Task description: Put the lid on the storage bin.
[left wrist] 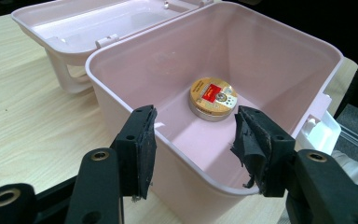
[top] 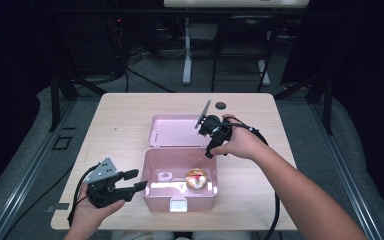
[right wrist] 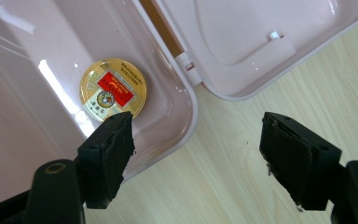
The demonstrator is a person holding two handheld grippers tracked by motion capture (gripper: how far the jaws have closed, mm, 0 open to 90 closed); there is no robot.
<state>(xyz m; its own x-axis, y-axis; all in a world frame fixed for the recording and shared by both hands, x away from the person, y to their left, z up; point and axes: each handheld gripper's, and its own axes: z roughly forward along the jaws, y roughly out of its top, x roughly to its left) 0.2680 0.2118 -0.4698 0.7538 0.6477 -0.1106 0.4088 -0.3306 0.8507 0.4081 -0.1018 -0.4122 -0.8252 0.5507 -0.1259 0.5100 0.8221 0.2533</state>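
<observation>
Pink box point(top: 179, 192) set open near the table's point(top: 120, 125) front edge, lid point(top: 172, 131) laid back flat, round gold tin point(top: 196, 180) seated inside, left gripper point(top: 136, 180) spread apart at the box's left wall, right gripper point(top: 211, 150) held apart over the back rim

Bench point(top: 130, 107): pale wood, rounded corners.
Floor point(top: 155, 70): grey, with dark cables point(top: 130, 65).
Behind: white desk legs point(top: 187, 60).
Light: dim surroundings.
</observation>
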